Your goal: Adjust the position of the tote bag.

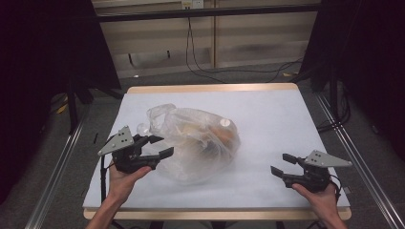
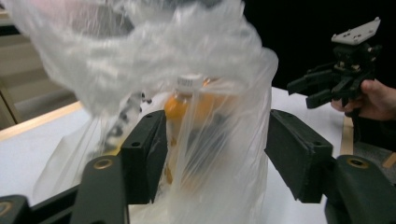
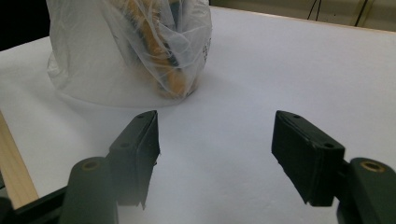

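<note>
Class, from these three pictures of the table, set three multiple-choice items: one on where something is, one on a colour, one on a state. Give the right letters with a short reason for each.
1. Where does the plastic bag lie on the table?
A. beside the left gripper
B. against the right gripper
C. at the far edge

2. What colour is the drink in the bottle inside the bag?
A. green
B. orange
C. blue

3. How does the right gripper stand?
A. shut on the bag
B. shut on nothing
C. open, holding nothing

Answers: 1 A, the left gripper has its jaws at the bag's side, with bag film between them in the left gripper view. 2 B, orange shows through the film under a white cap. 3 C, its jaws stand apart over bare table.
</note>
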A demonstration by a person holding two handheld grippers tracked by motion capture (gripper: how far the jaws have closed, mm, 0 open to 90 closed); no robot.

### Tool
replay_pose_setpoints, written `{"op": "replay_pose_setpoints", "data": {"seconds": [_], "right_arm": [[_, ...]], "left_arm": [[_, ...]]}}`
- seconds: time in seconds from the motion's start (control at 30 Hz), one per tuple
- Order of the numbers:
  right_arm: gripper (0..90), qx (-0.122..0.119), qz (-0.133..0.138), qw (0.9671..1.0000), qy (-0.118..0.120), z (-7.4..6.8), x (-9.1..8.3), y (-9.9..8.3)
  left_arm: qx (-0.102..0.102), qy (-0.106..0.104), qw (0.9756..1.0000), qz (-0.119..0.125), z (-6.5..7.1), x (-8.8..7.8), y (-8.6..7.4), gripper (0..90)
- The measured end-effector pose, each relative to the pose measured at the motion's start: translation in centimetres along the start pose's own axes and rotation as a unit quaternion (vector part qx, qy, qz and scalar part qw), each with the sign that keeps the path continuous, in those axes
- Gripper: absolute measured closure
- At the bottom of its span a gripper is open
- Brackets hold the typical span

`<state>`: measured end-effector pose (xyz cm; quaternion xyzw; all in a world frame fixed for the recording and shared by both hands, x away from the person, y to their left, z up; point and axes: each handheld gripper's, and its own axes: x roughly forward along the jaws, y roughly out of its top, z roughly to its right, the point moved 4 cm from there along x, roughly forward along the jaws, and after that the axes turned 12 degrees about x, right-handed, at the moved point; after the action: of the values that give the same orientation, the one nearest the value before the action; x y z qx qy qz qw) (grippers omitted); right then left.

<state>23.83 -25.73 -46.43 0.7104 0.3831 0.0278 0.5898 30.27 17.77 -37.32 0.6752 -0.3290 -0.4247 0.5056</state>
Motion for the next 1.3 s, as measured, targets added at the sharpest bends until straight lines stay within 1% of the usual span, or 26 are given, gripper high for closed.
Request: {"op": "replay_pose_setpoints", "data": {"seconds": [0.03,0.1,0.17,0.2,0.23,0.27,0.3,0.33,0.37,0.4,0.47,0.5,0.57,0.6,0.7,0.73,0.77,0.87,0.93,0.97,1.07,1.1,1.13,1.2,1.23,1.3], "right_arm": [[31.0,0.003,0.001,1.0,0.002,-0.1,0.0,0.0],[30.9,0.0,0.001,1.0,0.003,-0.1,0.0,0.0],[30.8,0.0,0.002,1.0,0.003,-0.2,0.0,0.0],[30.9,-0.001,0.001,1.0,0.004,-0.2,0.0,0.0],[30.9,-0.001,0.001,1.0,0.004,-0.2,0.0,0.0],[30.8,-0.001,0.0,1.0,0.004,-0.2,0.0,0.0],[30.8,0.0,0.0,1.0,0.004,-0.2,0.1,0.1],[30.8,0.001,0.0,1.0,0.004,-0.2,0.1,0.1],[30.8,-0.001,0.0,1.0,0.005,-0.2,0.1,0.1],[30.8,-0.001,0.0,1.0,0.005,-0.2,0.1,0.1],[30.8,-0.002,0.001,1.0,0.005,-0.2,0.1,0.3],[30.8,0.0,0.002,1.0,0.005,-0.2,0.1,0.4],[30.8,-0.002,0.005,1.0,0.007,-0.4,0.3,0.9],[30.9,-0.002,0.008,0.9999,0.008,-0.4,0.4,1.1],[30.8,-0.007,0.007,0.9999,0.012,-0.6,0.7,1.4],[30.8,-0.012,0.004,0.9998,0.017,-0.9,1.0,1.6],[30.8,-0.015,0.003,0.9997,0.02,-1.1,1.2,1.7],[30.9,-0.02,0.0,0.9994,0.028,-1.7,1.5,2.2],[30.9,-0.021,-0.003,0.9993,0.03,-1.9,1.6,2.4],[30.8,-0.025,-0.005,0.9989,0.04,-2.4,1.8,2.8],[30.6,-0.031,-0.007,0.9984,0.048,-3.0,2.1,3.3],[30.6,-0.035,-0.004,0.9977,0.057,-3.5,2.4,3.9],[30.6,-0.035,-0.004,0.9977,0.057,-3.5,2.4,3.9],[30.6,-0.041,0.002,0.997,0.065,-4.1,2.9,4.9],[30.6,-0.042,0.004,0.9968,0.068,-4.2,3.0,5.2],[30.7,-0.046,0.006,0.9963,0.072,-4.6,3.3,5.8]], "left_arm": [[-0.001,-0.003,1.0,0.007,0.0,0.1,0.2,37.4],[0.005,-0.004,1.0,0.007,0.1,0.4,0.7,38.1],[0.005,-0.003,1.0,0.005,0.1,0.5,0.8,40.2],[0.006,-0.011,0.9999,0.011,0.0,0.8,1.0,43.1],[0.006,-0.011,0.9999,0.011,0.0,0.8,1.0,46.5],[0.013,-0.011,0.9998,0.008,-0.1,0.8,1.1,46.5],[0.009,-0.011,0.9998,0.01,-0.1,0.9,1.1,57.9],[0.008,-0.012,0.9998,0.013,-0.4,1.1,1.2,61.2],[0.01,-0.02,0.9997,0.013,-0.5,1.2,1.2,68.4],[0.01,-0.02,0.9997,0.013,-0.5,1.2,1.2,74.3],[0.012,-0.019,0.9996,0.013,-0.7,1.4,1.4,83.1],[0.014,-0.021,0.9996,0.015,-0.8,1.5,1.5,83.1],[0.013,-0.023,0.9995,0.017,-1.0,1.8,1.7,88.5],[0.011,-0.027,0.9993,0.023,-1.2,2.0,2.0,89.1],[0.012,-0.03,0.9992,0.025,-1.2,2.1,2.3,90.0],[0.018,-0.03,0.9991,0.023,-1.3,2.3,2.7,90.0],[0.016,-0.037,0.9988,0.03,-1.3,2.4,2.9,90.0],[0.016,-0.04,0.9986,0.029,-1.3,2.6,3.2,90.0],[0.014,-0.047,0.9981,0.036,-1.3,2.9,3.6,90.0],[0.015,-0.051,0.9977,0.042,-1.3,3.2,4.0,90.0],[0.016,-0.053,0.9975,0.045,-1.3,3.5,4.4,90.0],[0.021,-0.055,0.9973,0.044,-1.3,3.7,4.7,90.0],[0.021,-0.055,0.9973,0.044,-1.3,3.7,4.7,90.0],[0.021,-0.05,0.9971,0.053,-1.4,3.9,5.1,90.0],[0.015,-0.048,0.9971,0.058,-1.4,4.0,5.3,90.0],[0.013,-0.045,0.9975,0.054,-1.5,4.2,5.4,90.0]]}}
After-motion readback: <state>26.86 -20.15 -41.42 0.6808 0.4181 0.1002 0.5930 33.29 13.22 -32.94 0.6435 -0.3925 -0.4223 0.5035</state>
